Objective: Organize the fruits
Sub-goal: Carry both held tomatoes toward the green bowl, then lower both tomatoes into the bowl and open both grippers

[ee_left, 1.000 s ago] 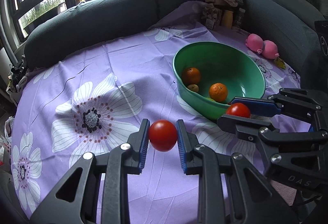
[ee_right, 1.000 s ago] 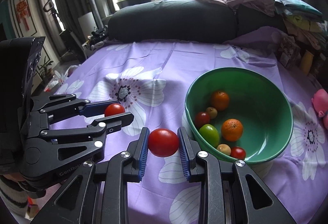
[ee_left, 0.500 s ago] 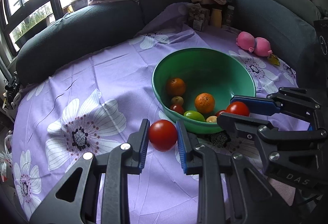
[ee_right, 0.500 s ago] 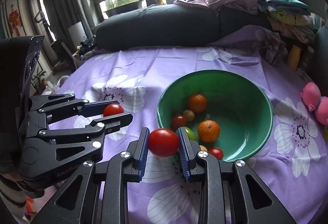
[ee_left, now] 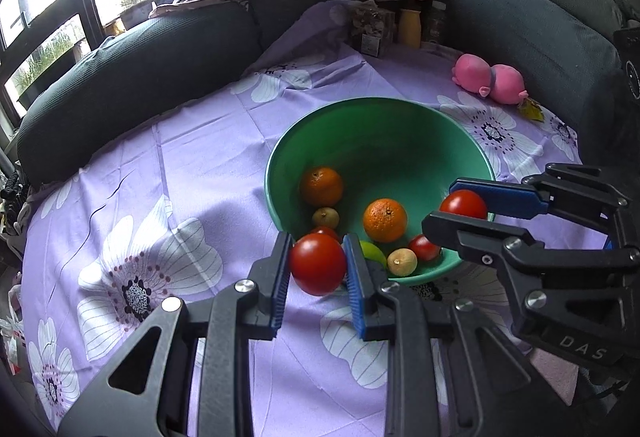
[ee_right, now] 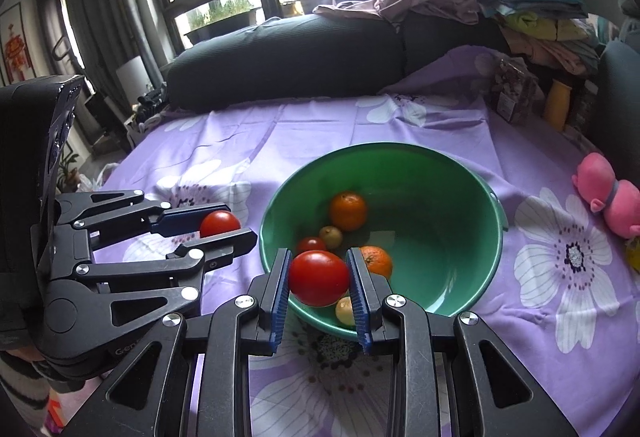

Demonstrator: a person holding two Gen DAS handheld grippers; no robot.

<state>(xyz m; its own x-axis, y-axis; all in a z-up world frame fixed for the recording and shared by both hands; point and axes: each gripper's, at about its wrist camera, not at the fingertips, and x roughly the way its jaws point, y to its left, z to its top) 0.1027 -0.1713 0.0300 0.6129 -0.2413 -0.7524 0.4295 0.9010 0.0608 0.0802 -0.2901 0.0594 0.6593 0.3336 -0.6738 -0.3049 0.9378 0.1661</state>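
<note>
Both claws grip 1 round red tomato each — my right gripper [ee_right: 319,279], clenched on its tomato [ee_right: 319,278], hangs over the green plastic bowl's [ee_right: 460,173] near rim; my left gripper [ee_left: 317,264], with its tomato [ee_left: 318,263], sits just outside.

A green bowl [ee_left: 460,129] sits upright on the table, holding two oranges [ee_left: 385,220], small red tomatoes [ee_left: 423,247], two tan fruits and a green one — perhaps a lime. Two larger red tomatoes [ee_left: 318,263] hang at its near rim — each pinched in a claw.
</note>
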